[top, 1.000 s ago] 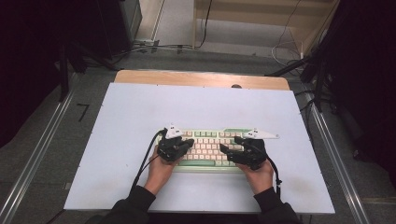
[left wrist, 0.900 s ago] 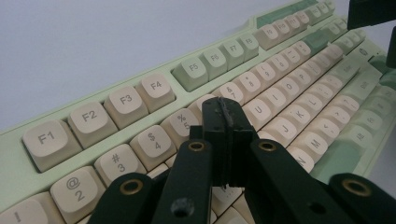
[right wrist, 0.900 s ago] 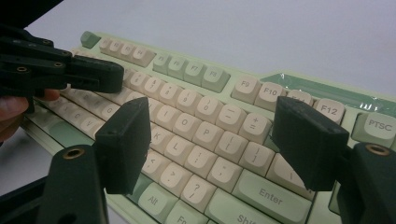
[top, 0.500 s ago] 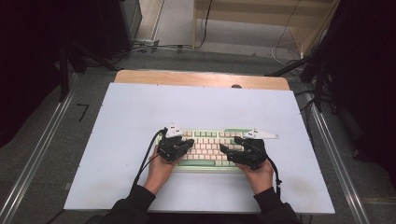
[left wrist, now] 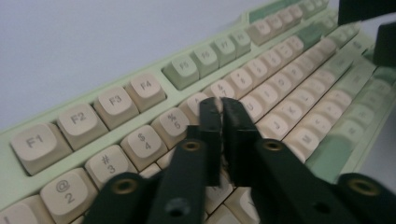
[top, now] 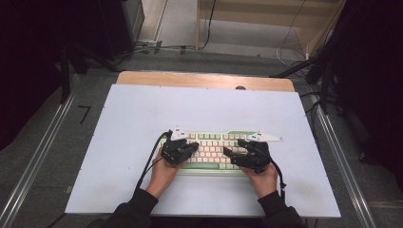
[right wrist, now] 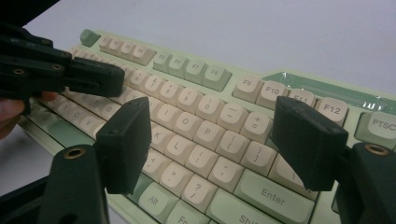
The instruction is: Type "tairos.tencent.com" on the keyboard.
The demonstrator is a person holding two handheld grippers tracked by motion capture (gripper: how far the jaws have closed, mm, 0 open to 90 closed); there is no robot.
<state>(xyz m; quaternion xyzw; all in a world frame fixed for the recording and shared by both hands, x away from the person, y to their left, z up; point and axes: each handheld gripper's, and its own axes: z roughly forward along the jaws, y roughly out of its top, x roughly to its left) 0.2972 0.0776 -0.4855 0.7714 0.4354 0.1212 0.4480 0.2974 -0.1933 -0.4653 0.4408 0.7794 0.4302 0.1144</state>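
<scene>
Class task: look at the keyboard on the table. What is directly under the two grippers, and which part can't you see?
Under the left gripper, jaws together, and the right gripper, jaws apart, lie the keyboard's keys. Some keys are hidden beneath them.

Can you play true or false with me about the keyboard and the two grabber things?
1. The left gripper has its jaws closed together. True.
2. The right gripper is closed too. False: its jaws stand wide apart over the keys.
3. The keyboard is green with cream keys. True.
4. The keyboard lies on the floor. False: it lies on the pale table.
5. The left gripper's tips are near the 5 and 6 keys. True.
6. The right gripper is holding a key it pulled off. False: nothing is between its jaws.
</scene>
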